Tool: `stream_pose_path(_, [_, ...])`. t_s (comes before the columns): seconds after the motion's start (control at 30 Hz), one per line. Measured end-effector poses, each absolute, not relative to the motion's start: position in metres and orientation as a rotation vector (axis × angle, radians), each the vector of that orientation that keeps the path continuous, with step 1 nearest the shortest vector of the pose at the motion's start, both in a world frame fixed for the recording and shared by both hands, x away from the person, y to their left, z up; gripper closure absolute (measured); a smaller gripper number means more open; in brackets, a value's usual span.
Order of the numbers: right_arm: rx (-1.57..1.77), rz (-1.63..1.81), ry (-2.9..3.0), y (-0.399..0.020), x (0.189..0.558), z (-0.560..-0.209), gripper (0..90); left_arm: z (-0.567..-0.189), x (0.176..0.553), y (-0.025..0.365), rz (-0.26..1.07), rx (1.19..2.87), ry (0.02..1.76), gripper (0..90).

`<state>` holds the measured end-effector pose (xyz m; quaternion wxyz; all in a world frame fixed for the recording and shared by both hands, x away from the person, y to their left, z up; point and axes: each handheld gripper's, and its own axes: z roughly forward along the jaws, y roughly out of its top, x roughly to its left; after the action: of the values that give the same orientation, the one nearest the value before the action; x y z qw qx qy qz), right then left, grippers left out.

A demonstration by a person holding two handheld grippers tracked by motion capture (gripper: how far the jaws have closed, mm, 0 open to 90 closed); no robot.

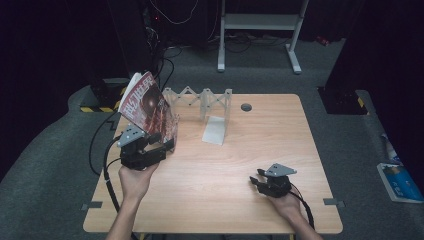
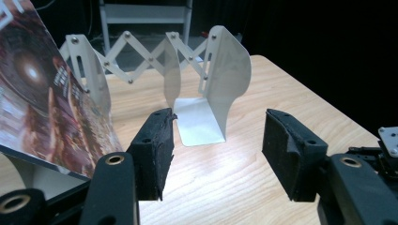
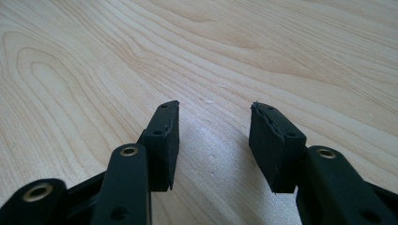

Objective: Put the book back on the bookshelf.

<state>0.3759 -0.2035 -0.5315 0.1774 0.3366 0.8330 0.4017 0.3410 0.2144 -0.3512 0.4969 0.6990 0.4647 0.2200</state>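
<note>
Dark room, grey carpet, light wooden tabletop in the middle. Going left to right:

Far left: glossy dark-red magazine standing tilted at the left end of the white expandable scissor-link book rack. It leans over the table's left edge side, top corner well off vertical. In the left gripper view the magazine sits just left of the jaws, lower edge resting on the rack's base plate as far as I can tell.

Left gripper: right beside the magazine's lower right edge. Jaws are spread wide with nothing between them, so the magazine isn't held. From the high view I can't tell whether the gripper body touches the cover.

Middle: the rack's white metal divider with flat foot stands upright, slot between dividers empty.

Right: right gripper resting low on bare wood near the front right, well apart from rack and magazine. Jaws parted, nothing in them.

Risks, my read:
- Magazine is floppy and leaning with no grip on it. It could slump further or slide off the base and drop off the left table edge.
- Pushing it upright with an open jaw could buckle the pages instead of rotating the whole thing.
- The rack is light and on a scissor linkage; side load may collapse or skate it rather than support the magazine.
- Right gripper is too far off to brace the rack quickly.
</note>
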Motion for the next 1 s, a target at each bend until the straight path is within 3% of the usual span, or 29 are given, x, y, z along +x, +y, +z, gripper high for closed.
stream_pose_path(1.0, [0.957,1.137,2.355,-0.203,0.375,-0.532,52.8,-0.394,0.341,0.192,0.447,1.726,1.148,44.8])
